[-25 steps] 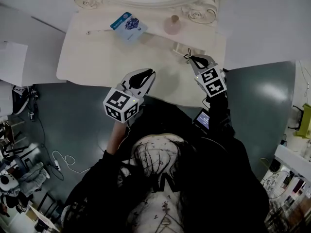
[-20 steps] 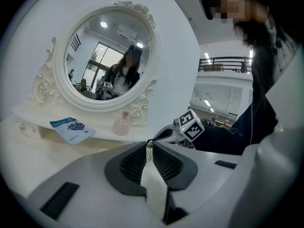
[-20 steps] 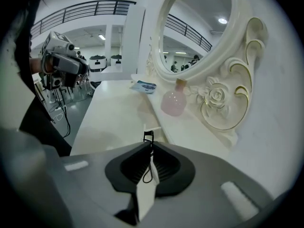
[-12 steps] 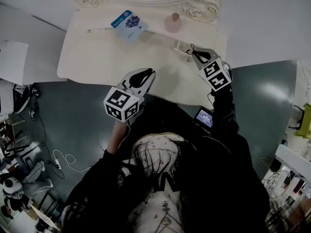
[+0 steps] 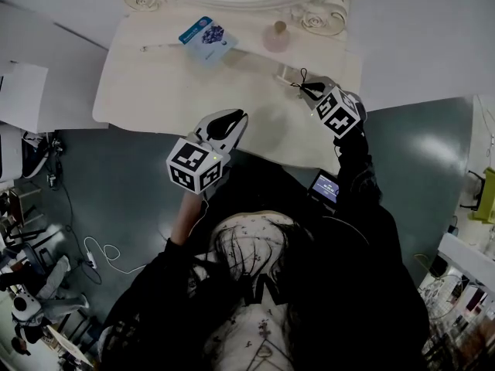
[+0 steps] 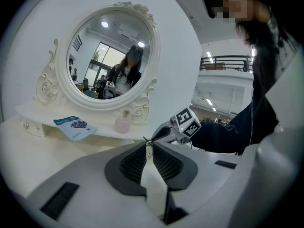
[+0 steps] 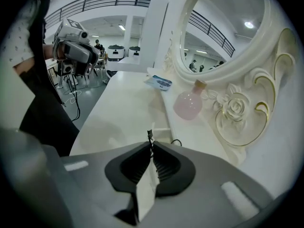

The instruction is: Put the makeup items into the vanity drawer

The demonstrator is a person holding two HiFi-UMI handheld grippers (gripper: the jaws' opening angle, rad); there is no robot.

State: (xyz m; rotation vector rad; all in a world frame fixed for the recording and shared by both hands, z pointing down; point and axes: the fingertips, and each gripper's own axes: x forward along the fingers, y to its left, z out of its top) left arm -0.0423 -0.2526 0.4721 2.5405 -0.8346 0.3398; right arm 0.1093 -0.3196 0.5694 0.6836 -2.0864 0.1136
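Note:
The cream vanity top (image 5: 155, 91) carries a blue packet (image 5: 206, 35), a pink bottle (image 5: 275, 39), a thin stick (image 5: 158, 47) and a small clear item (image 5: 286, 73). My right gripper (image 5: 308, 88) hovers over the top's right part, just short of the clear item (image 7: 160, 129). It is shut on a thin black looped cord (image 5: 301, 76), whose end sticks out above the jaws (image 7: 150, 136). My left gripper (image 5: 236, 116) is at the front edge, shut and holding nothing. The left gripper view shows the right gripper (image 6: 161, 134) beyond its jaws.
An oval mirror in a carved white frame (image 7: 237, 108) stands at the back. A low shelf with small knobs (image 6: 26, 125) runs under it. White boards (image 5: 31, 91) lie left of the vanity, with cables (image 5: 100, 253) on the grey floor.
My right gripper has moved a little farther onto the vanity top, toward the mirror, with the cord still in it. The left gripper has stayed put.

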